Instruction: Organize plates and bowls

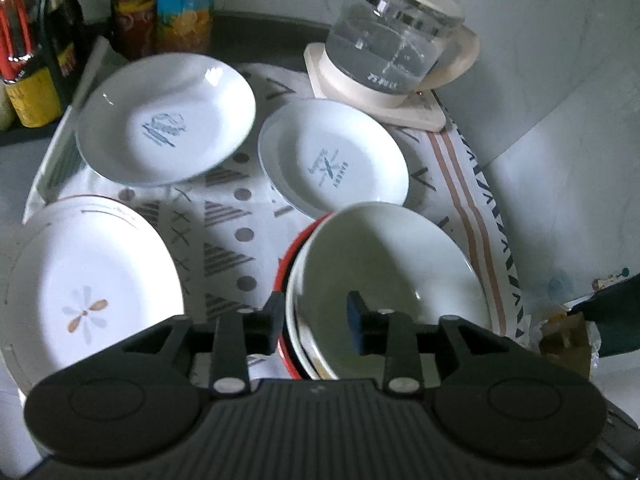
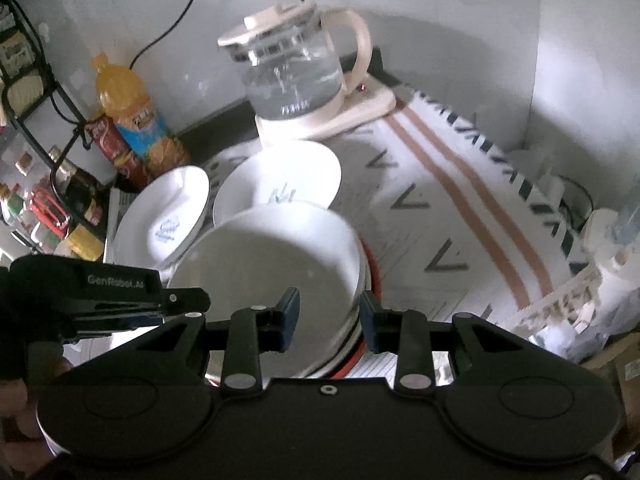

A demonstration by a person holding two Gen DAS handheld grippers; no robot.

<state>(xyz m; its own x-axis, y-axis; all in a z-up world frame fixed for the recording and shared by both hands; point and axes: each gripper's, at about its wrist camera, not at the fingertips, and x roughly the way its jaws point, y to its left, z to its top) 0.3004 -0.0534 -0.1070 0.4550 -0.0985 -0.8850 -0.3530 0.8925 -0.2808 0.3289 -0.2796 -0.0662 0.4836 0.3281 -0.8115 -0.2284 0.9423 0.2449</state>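
Observation:
A stack of nested bowls, white on top with a red one at the bottom, sits on the patterned cloth. My left gripper straddles the stack's left rim, one pad outside and one inside, with gaps at both pads. My right gripper straddles the same stack's right rim in the same way. Two white dishes with blue prints lie behind, and a flower-print plate lies at the left.
A glass kettle on a cream base stands at the back. Bottles and a wire rack stand at the back left. Clutter and a white lattice basket lie at the right edge.

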